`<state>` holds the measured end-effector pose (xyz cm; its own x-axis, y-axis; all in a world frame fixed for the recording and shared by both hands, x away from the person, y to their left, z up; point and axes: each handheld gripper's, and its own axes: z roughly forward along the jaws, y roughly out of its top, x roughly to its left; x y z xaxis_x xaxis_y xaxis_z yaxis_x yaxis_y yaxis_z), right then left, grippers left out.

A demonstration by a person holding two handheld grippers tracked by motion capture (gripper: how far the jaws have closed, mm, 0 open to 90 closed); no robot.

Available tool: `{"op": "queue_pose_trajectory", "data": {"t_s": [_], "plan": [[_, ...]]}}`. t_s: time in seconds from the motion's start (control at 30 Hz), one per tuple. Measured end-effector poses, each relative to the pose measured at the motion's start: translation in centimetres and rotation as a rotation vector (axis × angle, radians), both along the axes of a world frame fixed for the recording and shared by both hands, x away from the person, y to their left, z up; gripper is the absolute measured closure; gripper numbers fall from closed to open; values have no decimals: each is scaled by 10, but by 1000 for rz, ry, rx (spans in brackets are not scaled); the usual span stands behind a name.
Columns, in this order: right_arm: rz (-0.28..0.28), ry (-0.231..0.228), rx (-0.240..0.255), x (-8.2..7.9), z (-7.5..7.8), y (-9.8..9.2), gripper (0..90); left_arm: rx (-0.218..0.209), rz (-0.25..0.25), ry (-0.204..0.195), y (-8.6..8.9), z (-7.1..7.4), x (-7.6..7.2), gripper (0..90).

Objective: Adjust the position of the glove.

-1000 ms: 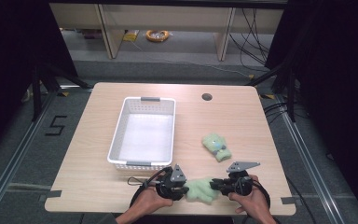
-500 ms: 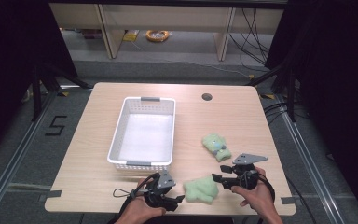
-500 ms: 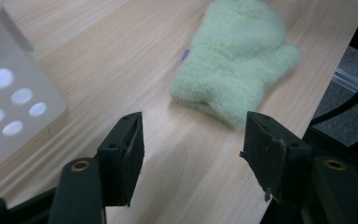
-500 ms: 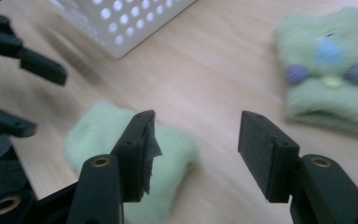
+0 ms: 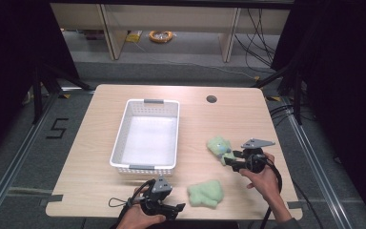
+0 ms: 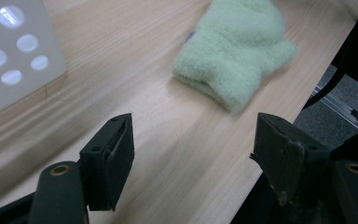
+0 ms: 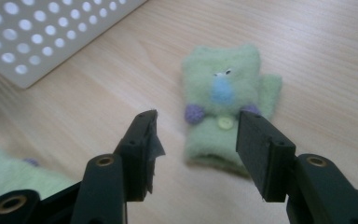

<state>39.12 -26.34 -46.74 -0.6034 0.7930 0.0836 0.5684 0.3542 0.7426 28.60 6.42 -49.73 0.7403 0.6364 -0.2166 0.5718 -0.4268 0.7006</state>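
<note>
Light wooden table (image 5: 100, 143) over grey floor. White perforated plastic basket (image 5: 146, 135) sits left of centre. Plain pale green fuzzy sock (image 5: 206, 193) lies by the near edge, just beside the left gripper (image 5: 178, 208), jaws just opened, nothing between them. Green fuzzy sock with animal face (image 5: 218, 145) lies toward the right edge; right gripper (image 5: 232, 160) hovers over its cuff, jaws apart, seemingly not touching.
</note>
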Motion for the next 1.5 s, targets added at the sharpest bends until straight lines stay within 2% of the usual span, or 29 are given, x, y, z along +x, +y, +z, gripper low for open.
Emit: {"op": "queue_pose_trajectory", "data": {"t_s": [0.07, 0.3, 0.37, 0.4, 0.43, 0.47, 0.5, 0.57, 0.63, 0.67, 0.73, 0.8, 0.83, 0.9, 0.97, 1.0, 1.03, 1.07, 1.1, 1.13, 1.17, 1.23, 1.3, 1.33, 1.37, 1.4, 1.43, 1.47, 1.5], "plan": [[3, 14, -30, 7, -1, 2, 507, -2, 3, 16, 2, -1, -1, 285], [-15, 41, -68, 31, -8, 15, 516, -6, 10, 13, 7, -1, -2, 281], [-33, 37, -52, 34, -10, 18, 516, -4, 6, 21, 8, -1, -2, 280], [-22, 34, -77, 37, -10, 17, 516, -13, 19, 18, 9, -2, -3, 280], [-43, 27, -49, 45, -15, 21, 515, -1, 18, 16, 10, -2, -3, 278], [-42, 72, -76, 45, -13, 21, 516, 0, 15, 15, 10, -3, -3, 277], [-48, 45, -63, 48, -17, 22, 515, 0, 13, 19, 11, -3, -3, 276], [-39, 61, -96, 52, -18, 21, 515, -6, 7, 26, 11, -3, -4, 275], [-51, 41, -74, 54, -22, 23, 515, -4, 6, 28, 12, -4, -4, 274], [-40, 63, -98, 57, -23, 23, 515, -5, 8, 35, 12, -5, -5, 274], [-48, 102, -104, 58, -24, 23, 515, 4, 4, 37, 11, -6, -4, 274], [-42, 94, -92, 62, -29, 21, 518, 5, 5, 33, 11, -7, -4, 274], [-65, 101, -76, 61, -31, 22, 523, -3, 19, 39, 9, -7, -4, 274], [-63, 113, -71, 60, -31, 22, 547, -9, 7, 32, 9, -6, -4, 274], [-38, 93, -83, 61, -32, 19, 600, -13, 10, 34, 9, -6, -4, 274], [-46, 95, -51, 62, -34, 19, 656, -19, 20, 44, 9, -6, -5, 274], [-53, 111, -44, 61, -34, 19, 692, 2, 10, 29, 10, -6, -4, 274], [-29, 80, -45, 63, -36, 17, 733, -6, 11, 31, 10, -6, -4, 275], [-55, 139, -38, 60, -32, 17, 755, -1, 8, 30, 10, -6, -4, 275], [-41, 180, -39, 59, -30, 17, 774, 3, 10, 28, 10, -6, -3, 275], [-22, 183, -30, 59, -30, 16, 786, 5, 12, 31, 10, -7, -3, 275], [6, 99, -51, 61, -31, 16, 806, 3, 12, 36, 10, -7, -4, 276], [12, 101, -44, 57, -27, 17, 813, 1, 15, 34, 10, -6, -4, 276], [5, 81, -42, 53, -24, 17, 813, 1, 15, 34, 10, -6, -4, 276], [-10, 73, -10, 48, -22, 20, 814, 1, 5, 24, 12, -5, -3, 276], [-1, 69, -2, 46, -18, 19, 814, -14, 18, 37, 11, -6, -4, 276], [36, 39, -20, 45, -14, 16, 814, -1, 5, 29, 13, -5, -2, 276], [21, 47, 16, 37, -7, 16, 814, -2, 6, 27, 13, -5, -2, 276], [35, 44, 23, 32, 0, 15, 814, -3, 12, 29, 13, -5, -2, 276]]}}
